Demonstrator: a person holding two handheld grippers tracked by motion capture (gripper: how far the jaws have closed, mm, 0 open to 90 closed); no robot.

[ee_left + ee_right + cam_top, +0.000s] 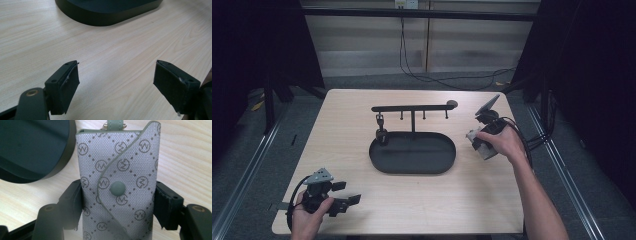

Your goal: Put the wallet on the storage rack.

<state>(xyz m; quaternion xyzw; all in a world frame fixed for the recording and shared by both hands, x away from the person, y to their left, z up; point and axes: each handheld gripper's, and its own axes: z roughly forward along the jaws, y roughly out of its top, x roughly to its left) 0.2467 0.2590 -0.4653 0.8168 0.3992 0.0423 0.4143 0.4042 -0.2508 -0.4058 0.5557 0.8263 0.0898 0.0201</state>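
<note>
Grey key pouch gripped at the table's right edge, hook stand to its left

Near the front-left corner of the pale wooden table [362, 210], the left gripper [352, 192] rests with jaws spread, empty. The right gripper [117, 205] clamps a grey monogrammed fabric key pouch [117, 182] with a snap button, long axis along the jaws; the black oval-tray hook stand [412, 150] lies leftward, nearer this hand.

A light wooden worktop [362, 115] carries a black oval tray [412, 152] at its middle, with a hook rail [412, 107] on a post rising from the tray's far edge. A black cable [427, 75] trails across the grey floor [402, 80] beyond.
</note>
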